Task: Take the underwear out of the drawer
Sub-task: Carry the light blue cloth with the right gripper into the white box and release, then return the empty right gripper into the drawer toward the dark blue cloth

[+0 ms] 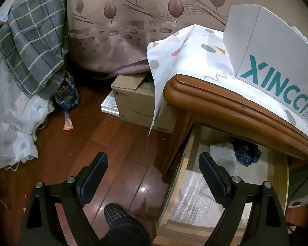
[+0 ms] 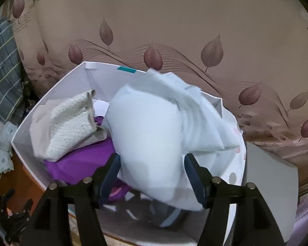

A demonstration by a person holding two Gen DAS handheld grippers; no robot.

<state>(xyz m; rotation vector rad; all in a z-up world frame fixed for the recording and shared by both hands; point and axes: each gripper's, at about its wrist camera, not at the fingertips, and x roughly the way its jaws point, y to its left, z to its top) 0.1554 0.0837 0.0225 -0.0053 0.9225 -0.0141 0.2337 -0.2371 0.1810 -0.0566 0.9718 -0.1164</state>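
floor (image 1: 117, 149) bare beside drawer (image 1: 180, 176) rim, left claw (image 1: 154, 182) wide.

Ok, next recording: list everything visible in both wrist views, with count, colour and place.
drawer: one, pale wood, pulled open under the nightstand
dark garment: one, navy patterned, at the drawer's back
shoe box: one, white with teal lettering, on the nightstand
pale garment: one, light blue, in the box, between the right gripper's jaws
knit cloth: one, cream, box's left
purple garment: one, under the knit cloth
cardboard box: one, brown, on the floor
left gripper: black, open, empty
right gripper: black, open around the pale garment
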